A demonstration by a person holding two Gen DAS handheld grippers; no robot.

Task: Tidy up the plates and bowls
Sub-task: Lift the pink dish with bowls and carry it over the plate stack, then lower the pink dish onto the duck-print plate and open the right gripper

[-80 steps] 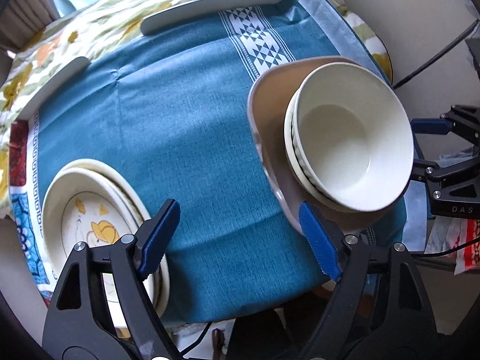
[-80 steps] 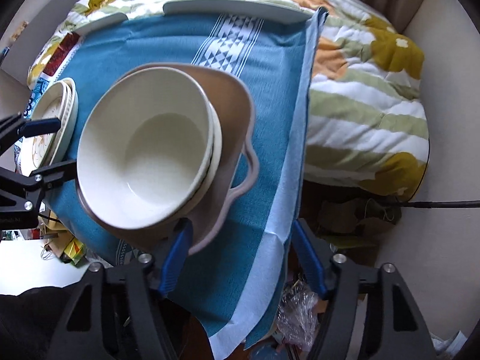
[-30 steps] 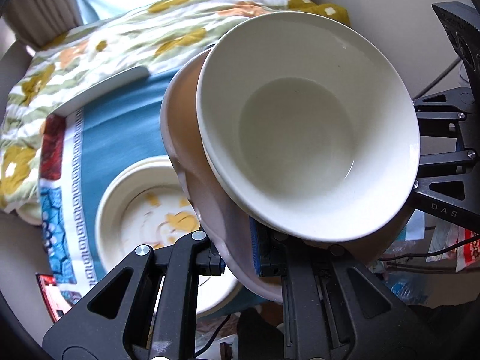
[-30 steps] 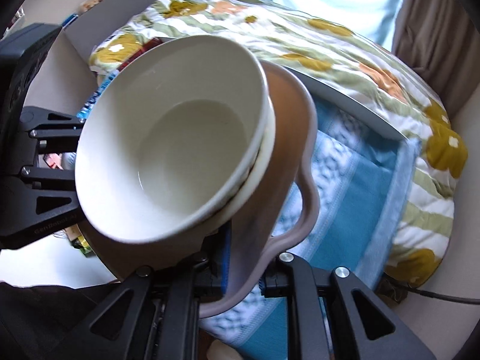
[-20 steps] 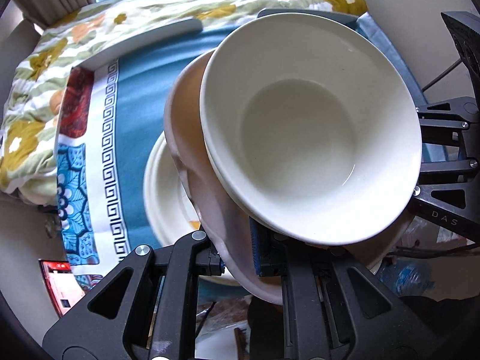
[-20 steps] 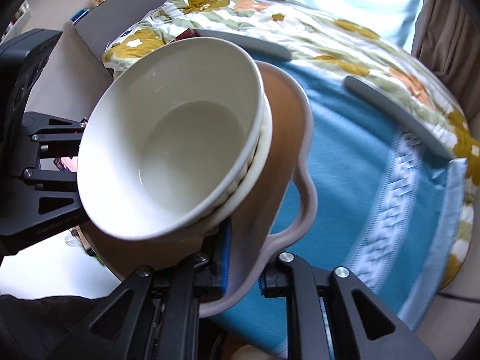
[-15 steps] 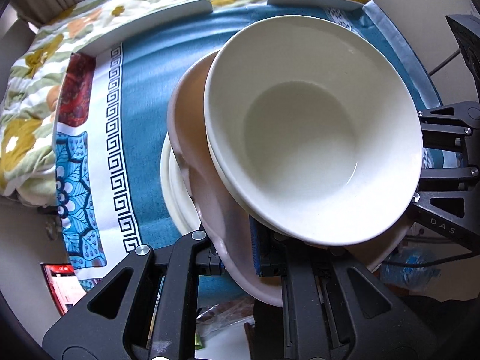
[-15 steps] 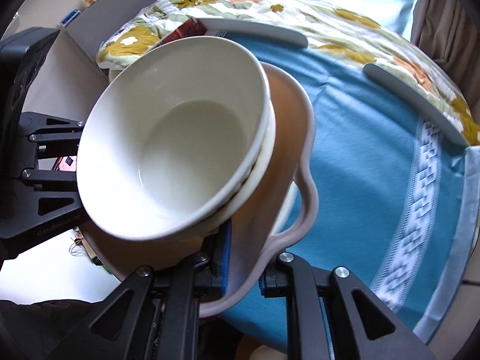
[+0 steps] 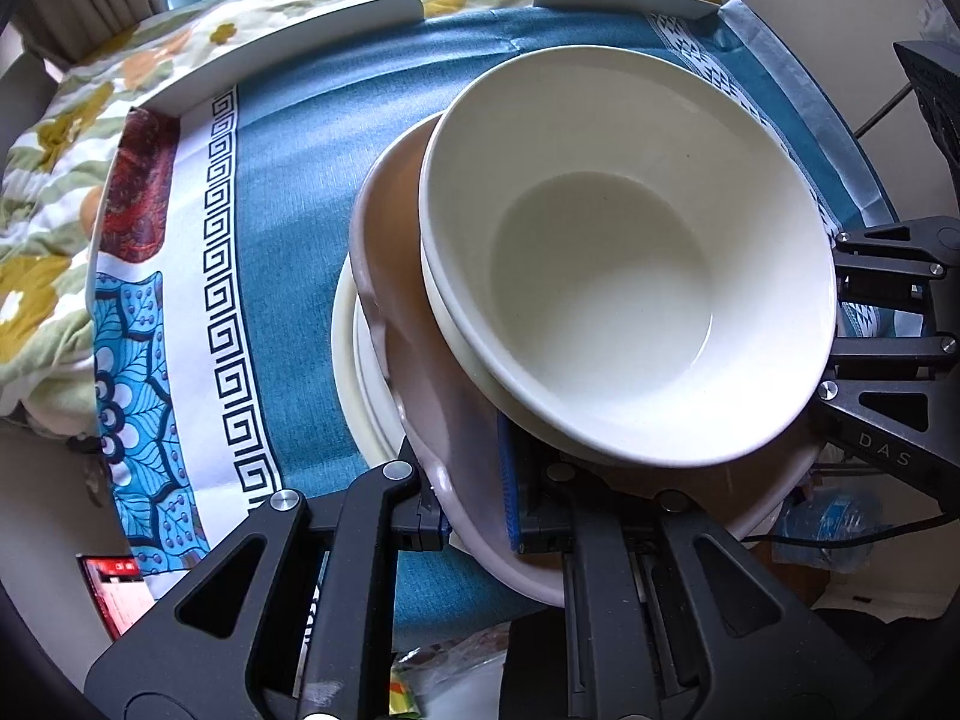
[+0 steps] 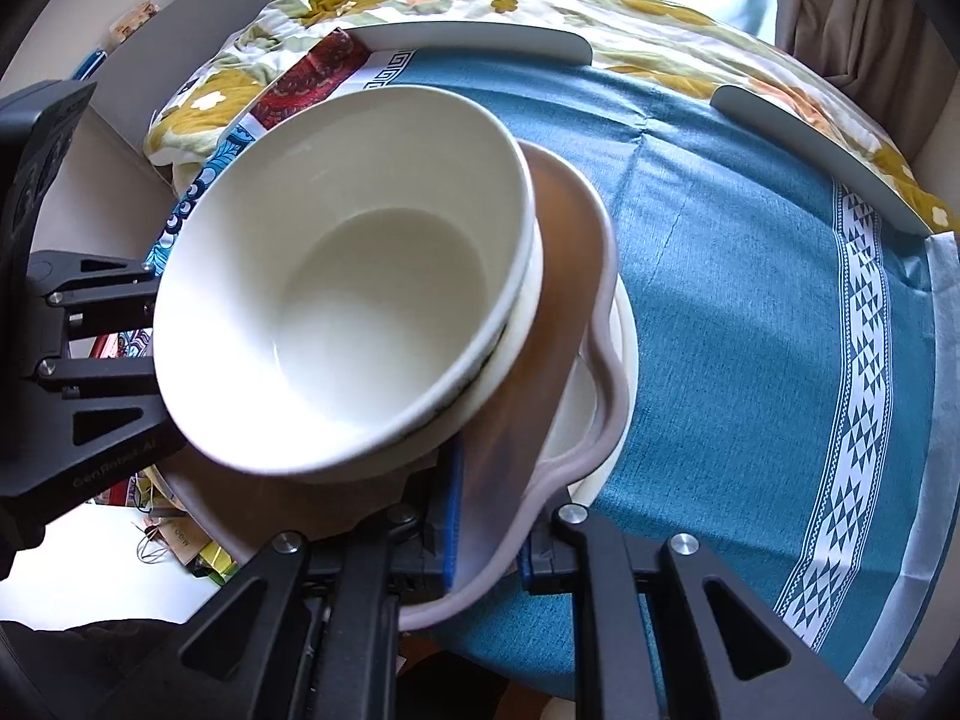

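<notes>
Both grippers hold one brown plate with handles [image 9: 414, 360], seen too in the right wrist view [image 10: 564, 300]. Two stacked cream bowls [image 9: 612, 276] sit on it, also in the right wrist view [image 10: 360, 312]. My left gripper [image 9: 474, 492] is shut on the plate's near rim. My right gripper [image 10: 489, 516] is shut on the opposite rim by a handle. The plate hangs over a stack of cream plates [image 9: 348, 360] on the table, whose edge peeks out in the right wrist view [image 10: 627, 360]. Whether it touches them I cannot tell.
A round table with a blue cloth [image 9: 288, 192] carries the stack near its edge; the cloth also shows in the right wrist view [image 10: 750, 276]. A flowered bedspread [image 9: 120, 60] lies beyond. Grey rim guards [image 10: 468, 36] edge the table's far side.
Both grippers closed on the brown plate, lifted it with the bowls and carried it across the table over the cream plate stack. It now sits lower above that stack.
</notes>
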